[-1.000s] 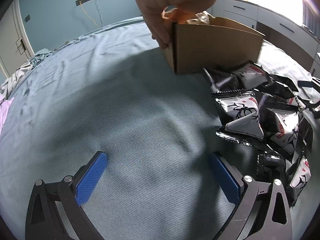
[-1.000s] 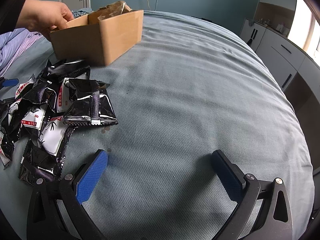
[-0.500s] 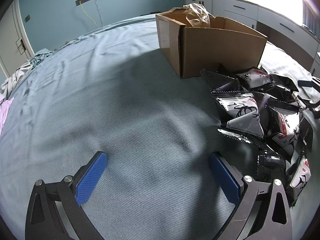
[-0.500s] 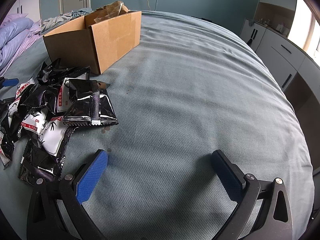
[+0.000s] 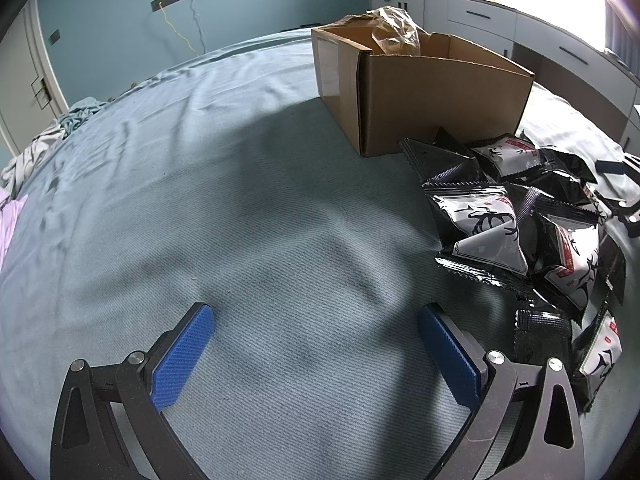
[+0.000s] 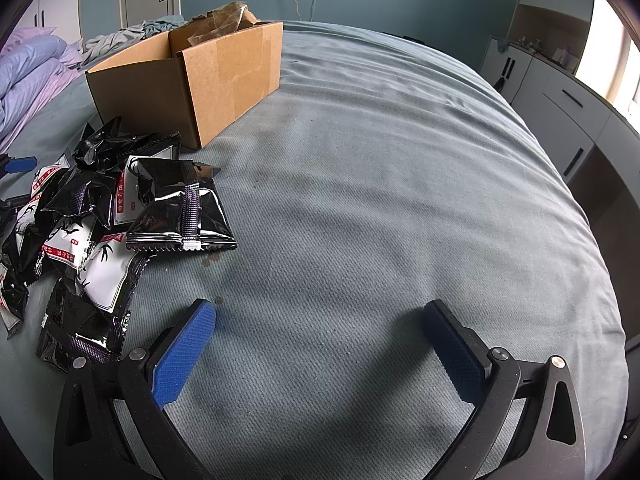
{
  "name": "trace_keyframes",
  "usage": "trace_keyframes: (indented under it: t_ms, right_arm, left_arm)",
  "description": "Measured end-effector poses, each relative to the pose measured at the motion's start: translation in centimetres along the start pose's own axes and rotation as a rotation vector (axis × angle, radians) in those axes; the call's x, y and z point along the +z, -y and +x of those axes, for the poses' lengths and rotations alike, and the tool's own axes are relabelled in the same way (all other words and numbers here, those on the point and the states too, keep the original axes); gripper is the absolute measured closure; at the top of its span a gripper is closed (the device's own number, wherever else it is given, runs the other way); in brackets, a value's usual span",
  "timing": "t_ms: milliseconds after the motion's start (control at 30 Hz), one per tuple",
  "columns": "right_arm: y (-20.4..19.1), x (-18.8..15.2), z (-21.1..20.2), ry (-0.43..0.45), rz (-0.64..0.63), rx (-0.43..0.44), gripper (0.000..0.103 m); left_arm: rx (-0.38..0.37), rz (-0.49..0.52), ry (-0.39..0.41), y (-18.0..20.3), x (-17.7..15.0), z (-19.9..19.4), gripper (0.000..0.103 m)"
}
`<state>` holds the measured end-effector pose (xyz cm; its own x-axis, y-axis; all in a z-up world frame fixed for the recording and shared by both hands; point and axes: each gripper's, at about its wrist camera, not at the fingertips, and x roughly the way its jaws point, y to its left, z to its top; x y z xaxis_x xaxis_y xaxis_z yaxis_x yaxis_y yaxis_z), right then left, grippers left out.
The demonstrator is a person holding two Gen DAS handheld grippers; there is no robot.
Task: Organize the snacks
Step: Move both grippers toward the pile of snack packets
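Note:
A pile of black-and-white snack packets (image 5: 520,224) lies on the blue-grey bedspread, right of my left gripper (image 5: 316,320); it also shows at the left in the right wrist view (image 6: 120,216). An open cardboard box (image 5: 432,92) with crumpled brown paper inside stands just behind the pile; it shows again in the right wrist view (image 6: 192,76). My left gripper is open and empty over bare bedspread. My right gripper (image 6: 320,316) is open and empty, right of the pile.
The bedspread (image 6: 400,160) stretches wide to the right. Rumpled bedding and clothes (image 6: 36,68) lie at the far left. White drawers and cabinets (image 5: 540,36) stand beyond the bed. The other gripper's blue pad (image 6: 20,165) peeks in beside the pile.
A hand that held the box's edge one second ago has let go and left the view. The box now rests on the bed. Both grippers stay still.

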<state>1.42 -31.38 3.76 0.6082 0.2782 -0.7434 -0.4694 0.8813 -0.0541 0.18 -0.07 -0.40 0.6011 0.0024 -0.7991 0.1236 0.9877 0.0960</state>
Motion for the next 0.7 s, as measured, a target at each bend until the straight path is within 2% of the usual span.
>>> trace_keyframes:
  t_ms: [233, 433, 533, 600, 700]
  right_arm:
    - [-0.5, 0.0, 0.0, -0.001, -0.015, -0.022, 0.0]
    - [-0.3, 0.0, -0.1, -0.001, -0.004, -0.007, 0.0]
    - [-0.2, 0.0, 0.0, -0.001, -0.006, -0.009, 0.0]
    - [-0.2, 0.3, 0.2, -0.013, -0.011, -0.012, 0.0]
    - [-0.1, 0.9, 0.4, -0.039, -0.016, -0.004, 0.0]
  left_arm:
    - [0.003, 0.001, 0.013, 0.1, -0.2, 0.0, 0.0]
    - [0.019, 0.012, 0.026, 0.4, 0.1, 0.0, 0.0]
    - [0.046, 0.046, 0.043, 0.7, 0.9, 0.2, 0.0]
    - [0.035, 0.082, 0.041, 1.0, 1.7, 0.5, 0.0]
    - [-0.002, 0.126, -0.009, 1.3, 2.7, 0.8, 0.0]
